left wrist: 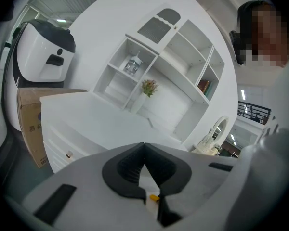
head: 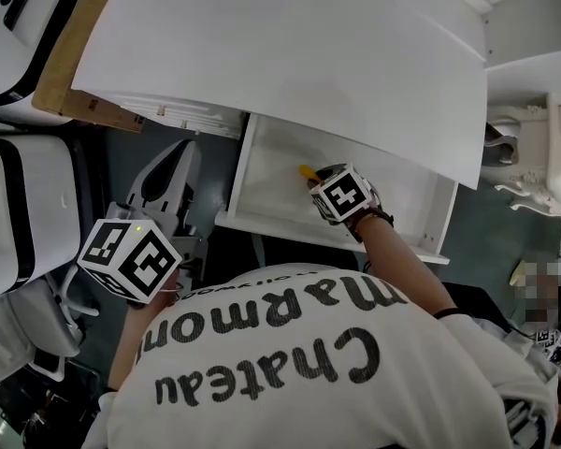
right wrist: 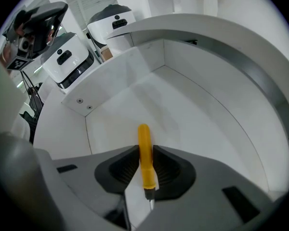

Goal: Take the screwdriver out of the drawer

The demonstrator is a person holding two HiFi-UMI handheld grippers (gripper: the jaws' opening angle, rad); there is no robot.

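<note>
White furniture filled the room, and a white desktop (head: 280,54) overhung one open drawer (head: 246,171). One screwdriver (right wrist: 144,138), its handle yellow, was inside that drawer, toward the back, close to where the desktop's edge covered it. Whether it lay on the drawer floor or hung just above it could not be told. The handle stood upright in the right gripper view, straight between the two jaws. Its rounded end reached past the jaw tips, and a short piece of metal shank showed at its lower end. The right gripper (right wrist: 144,147) pointed steeply down into the drawer with both dark pads (right wrist: 126,166) pressed against the handle's sides, grasping it.

Of the two grippers, the left gripper (left wrist: 144,146) was outside the drawer, off its left front corner, and its jaws were clenched tip to tip with nothing between them. Its marker cube (head: 131,258) faced upward in the head view. Two white machines (head: 23,209) with black panels stood left of the desk, and one cardboard box (left wrist: 31,124) leaned at the desk's left end. One shelf unit (left wrist: 183,57) held one small plant (left wrist: 149,86).
</note>
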